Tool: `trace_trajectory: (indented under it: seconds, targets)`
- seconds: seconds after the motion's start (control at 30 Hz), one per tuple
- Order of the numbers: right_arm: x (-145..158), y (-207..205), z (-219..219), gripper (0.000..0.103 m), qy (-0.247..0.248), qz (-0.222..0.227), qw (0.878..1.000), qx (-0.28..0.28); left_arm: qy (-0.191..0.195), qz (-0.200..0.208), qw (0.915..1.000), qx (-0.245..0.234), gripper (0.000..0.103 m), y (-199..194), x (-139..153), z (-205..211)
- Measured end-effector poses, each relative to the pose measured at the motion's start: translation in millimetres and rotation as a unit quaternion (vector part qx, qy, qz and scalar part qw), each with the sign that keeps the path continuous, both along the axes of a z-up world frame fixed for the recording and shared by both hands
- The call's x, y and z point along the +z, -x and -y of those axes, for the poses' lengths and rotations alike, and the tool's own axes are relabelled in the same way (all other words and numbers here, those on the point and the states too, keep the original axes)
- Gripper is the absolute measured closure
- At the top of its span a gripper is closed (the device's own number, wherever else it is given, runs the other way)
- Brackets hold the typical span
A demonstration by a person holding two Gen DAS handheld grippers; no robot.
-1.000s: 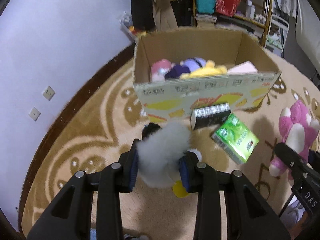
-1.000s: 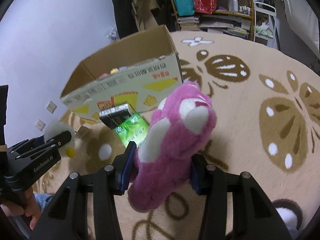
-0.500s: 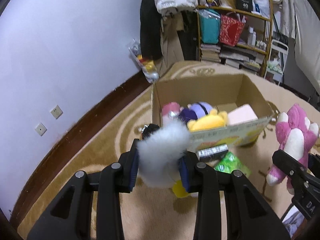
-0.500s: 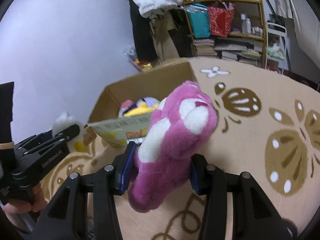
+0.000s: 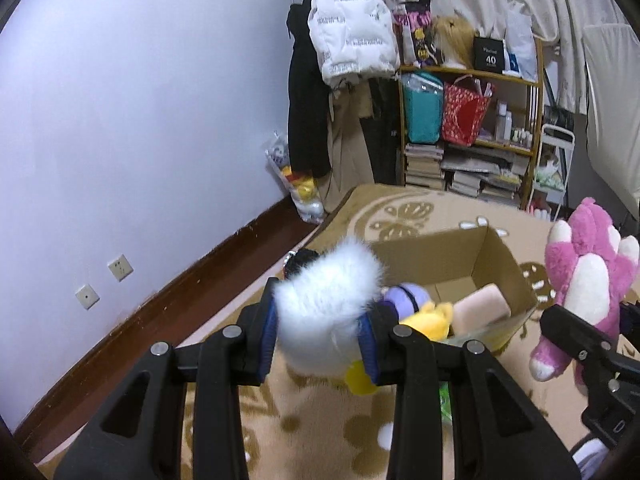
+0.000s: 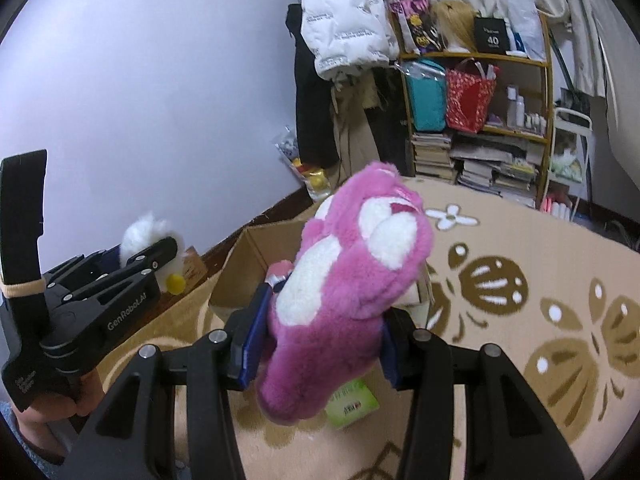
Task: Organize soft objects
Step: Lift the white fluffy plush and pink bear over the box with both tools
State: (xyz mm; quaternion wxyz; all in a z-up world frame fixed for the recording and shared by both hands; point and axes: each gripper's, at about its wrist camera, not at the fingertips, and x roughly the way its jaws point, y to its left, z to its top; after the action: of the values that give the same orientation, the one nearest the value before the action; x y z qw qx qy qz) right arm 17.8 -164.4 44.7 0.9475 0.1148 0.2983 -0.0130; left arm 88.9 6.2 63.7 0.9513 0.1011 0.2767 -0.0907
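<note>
Beige rug point(image 6: 520, 240) w/ brown butterfly pattern is covering the floor, lilac wall point(image 5: 140, 100) running along the left, cluttered shelf point(image 5: 472, 132) and hanging coats at the back. Open box point(image 5: 460, 264) is sitting mid-rug, already holding plush toys. Left gripper point(image 5: 320, 336) is clamping a white fluffy toy point(image 5: 324, 304) tight, held above the box's near-left corner. Right gripper point(image 6: 316, 344) is squeezing a pink plush point(image 6: 344, 280), long axis tilting up and away toward the box. Green pack point(image 6: 352, 404) is lying on the rug under it. Rug right of the box is open.
</note>
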Motion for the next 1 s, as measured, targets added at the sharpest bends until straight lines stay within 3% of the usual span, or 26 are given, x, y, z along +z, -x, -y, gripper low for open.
trace_trajectory:
  seconds: [0.23,0.6,1.0]
  targets:
    - [6.1,-15.8,-6.4,0.052,0.03,0.01,0.999,0.017,0.025,-0.008,0.9997,0.002,0.07,-18.6,-1.1,4.8]
    - [1.1,-44.9,6.1,0.052,0.039,0.012,0.999,0.022,0.003,0.0,0.9999,-0.011,0.07,-39.5,-2.1,23.7]
    - [-24.5,-75.2,28.0,0.052,0.024,0.004,0.999,0.032,0.003,-0.034,0.9992,-0.019,0.07,-67.5,-30.0,33.0]
